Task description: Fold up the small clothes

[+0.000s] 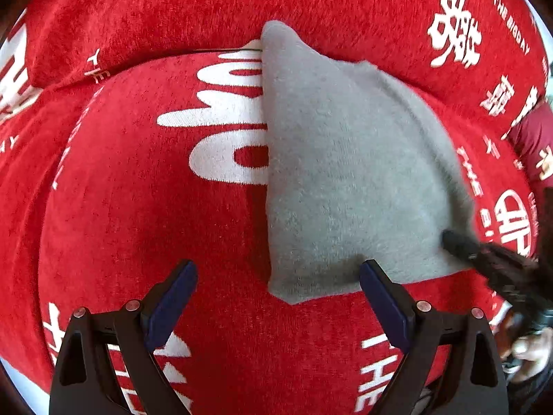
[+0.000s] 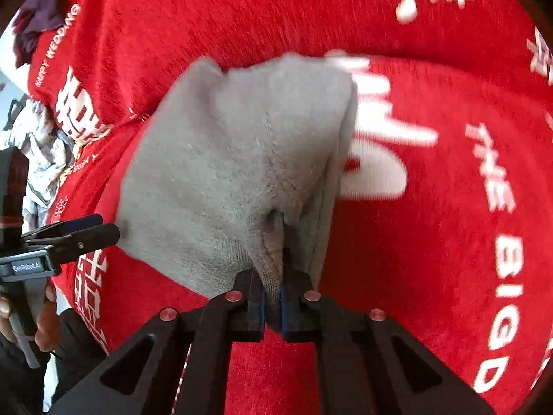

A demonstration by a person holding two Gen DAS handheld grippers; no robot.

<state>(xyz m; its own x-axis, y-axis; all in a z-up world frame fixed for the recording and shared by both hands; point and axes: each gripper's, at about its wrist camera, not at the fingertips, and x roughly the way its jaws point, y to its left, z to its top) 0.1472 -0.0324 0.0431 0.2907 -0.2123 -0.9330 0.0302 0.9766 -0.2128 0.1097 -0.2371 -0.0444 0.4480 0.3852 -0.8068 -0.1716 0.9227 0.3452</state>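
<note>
Right claw (image 2: 273, 297) pinches grey cloth (image 2: 235, 159); left claw (image 1: 276, 287) spread; red blanket (image 2: 432, 242) reads "THE BIGDAY".

Bright daylight, fisheye warp, slight blur

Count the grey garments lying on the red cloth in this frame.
1. A single grey garment lies on the red printed cloth, in front of the open left gripper; the right gripper is shut on its near edge. More clothes may lie out of view.
</note>
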